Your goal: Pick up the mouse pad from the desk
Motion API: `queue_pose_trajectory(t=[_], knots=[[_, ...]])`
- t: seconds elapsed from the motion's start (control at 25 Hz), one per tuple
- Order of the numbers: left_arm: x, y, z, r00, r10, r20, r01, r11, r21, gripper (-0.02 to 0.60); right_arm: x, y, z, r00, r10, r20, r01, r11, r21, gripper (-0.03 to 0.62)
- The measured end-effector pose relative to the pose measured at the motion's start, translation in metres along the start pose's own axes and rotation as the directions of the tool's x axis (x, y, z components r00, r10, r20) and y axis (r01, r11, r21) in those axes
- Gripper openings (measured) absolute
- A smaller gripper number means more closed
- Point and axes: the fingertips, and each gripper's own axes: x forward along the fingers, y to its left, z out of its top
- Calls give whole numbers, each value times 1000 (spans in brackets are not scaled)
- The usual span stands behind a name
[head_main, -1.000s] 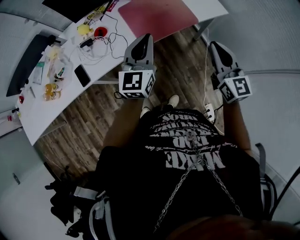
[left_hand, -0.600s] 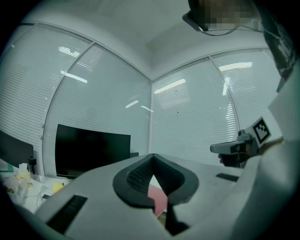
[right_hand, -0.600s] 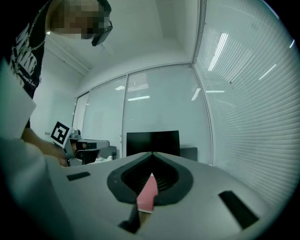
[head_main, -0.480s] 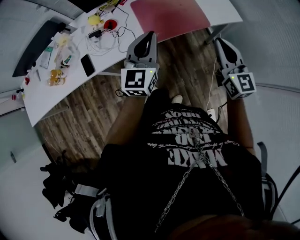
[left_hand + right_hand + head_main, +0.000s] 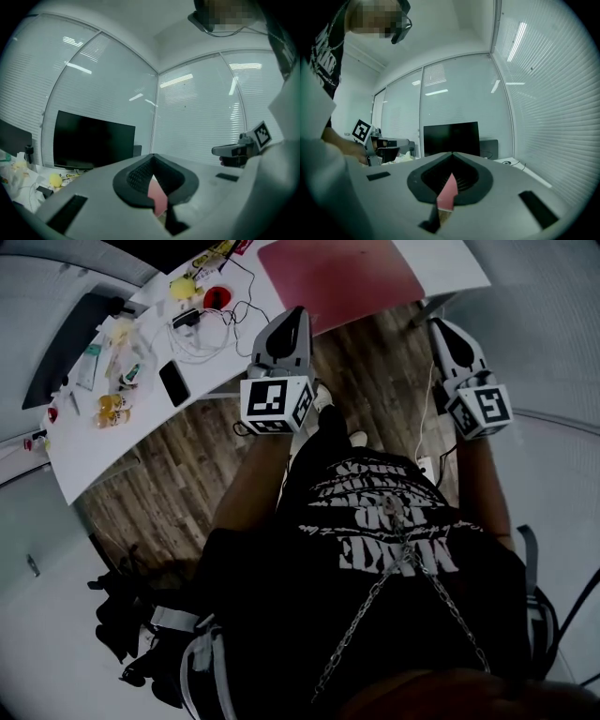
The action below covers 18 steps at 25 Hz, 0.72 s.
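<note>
A black phone point(image 5: 173, 382) is seen on the white desk point(image 5: 94, 456). The left gripper point(image 5: 294, 317) is held empty, jaws pressed together. The pink mouse pad point(image 5: 337, 273) lies flat on the desk. The right gripper point(image 5: 441, 329) is likewise closed on nothing.

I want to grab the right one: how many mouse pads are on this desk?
1. The pink mouse pad lies flat at the right end of the white desk, at the top of the head view. The clutter toward the left end might hide another.
</note>
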Motion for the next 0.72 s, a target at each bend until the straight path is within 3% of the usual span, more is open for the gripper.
queue_pose_trajectory(t=[0.36,0.72], knots=[[50,28,7,1000,-10,4,10,999,36,7,52,-19,2,1000,22,-15,-22,1000,-11,-6],[78,84,34,999,4,34,-4,1000,10,7,118,-20,27,999,40,-7,-40,998,-40,-6]])
